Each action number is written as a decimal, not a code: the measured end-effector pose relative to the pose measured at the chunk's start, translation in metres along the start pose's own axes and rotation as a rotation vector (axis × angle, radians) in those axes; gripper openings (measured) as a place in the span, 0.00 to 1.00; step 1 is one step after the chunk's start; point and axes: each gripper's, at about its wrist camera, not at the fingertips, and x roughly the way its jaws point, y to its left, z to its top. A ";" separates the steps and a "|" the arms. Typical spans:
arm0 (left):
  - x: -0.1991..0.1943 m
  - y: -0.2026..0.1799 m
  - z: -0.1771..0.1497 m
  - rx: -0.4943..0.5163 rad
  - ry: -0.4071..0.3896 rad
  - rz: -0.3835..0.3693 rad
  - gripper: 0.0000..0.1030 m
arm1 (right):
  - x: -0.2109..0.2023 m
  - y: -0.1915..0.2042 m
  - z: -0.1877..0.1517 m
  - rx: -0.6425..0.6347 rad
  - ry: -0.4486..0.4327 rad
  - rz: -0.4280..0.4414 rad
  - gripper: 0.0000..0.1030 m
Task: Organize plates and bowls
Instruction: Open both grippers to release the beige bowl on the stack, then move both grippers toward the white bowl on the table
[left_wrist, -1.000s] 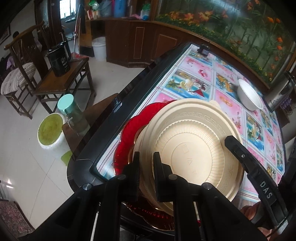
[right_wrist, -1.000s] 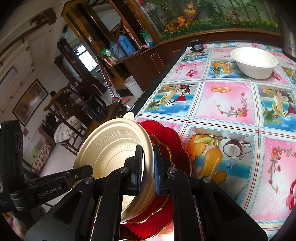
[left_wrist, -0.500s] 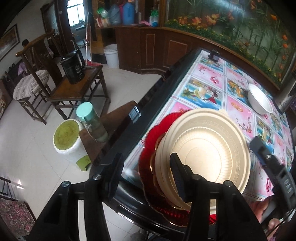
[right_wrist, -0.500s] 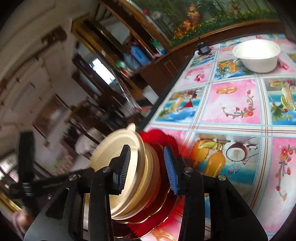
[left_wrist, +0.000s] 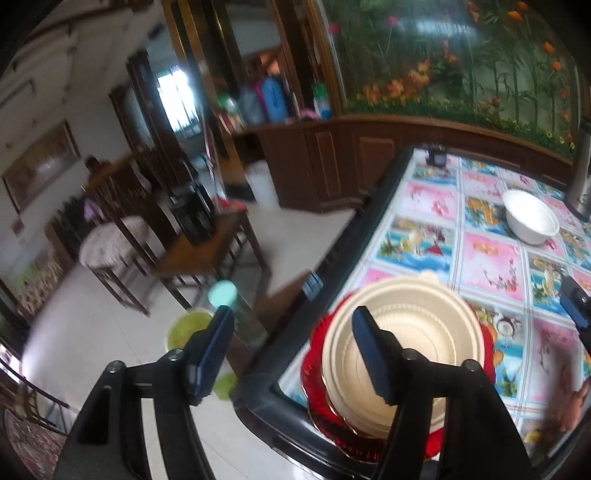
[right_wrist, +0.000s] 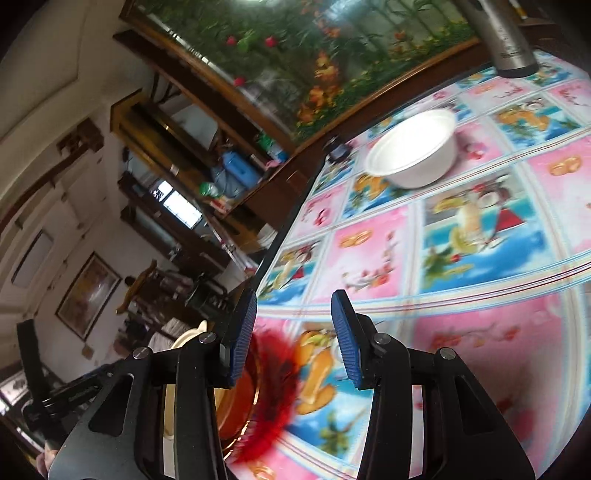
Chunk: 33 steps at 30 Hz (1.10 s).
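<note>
Two hand-held grippers (left_wrist: 291, 354) (right_wrist: 293, 336) released, cream bowls (left_wrist: 424, 332) rim-up on red plate (left_wrist: 317, 369), table corner.

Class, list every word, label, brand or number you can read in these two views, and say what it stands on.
None can be read.
Thermos flask: small mark near its base, too blurred.
Beige bowl: no lettering legible.
Tablecloth: pictures only.

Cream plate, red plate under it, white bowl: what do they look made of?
Cream plate: likely matte disposable plastic or pulp, with moulded ribbed rings. Red plate: glossy translucent plastic or glass, scalloped rim. White bowl: smooth white, probably plastic or foam; unclear.
</note>
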 end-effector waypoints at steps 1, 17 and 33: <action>-0.005 -0.002 0.002 0.002 -0.020 0.007 0.69 | -0.004 -0.004 0.002 0.008 -0.007 -0.002 0.41; -0.068 -0.122 0.056 0.073 -0.198 -0.224 0.77 | -0.089 -0.051 0.057 -0.010 -0.112 -0.123 0.41; -0.034 -0.247 0.115 0.097 -0.138 -0.376 0.77 | -0.151 -0.041 0.188 -0.099 -0.271 -0.244 0.52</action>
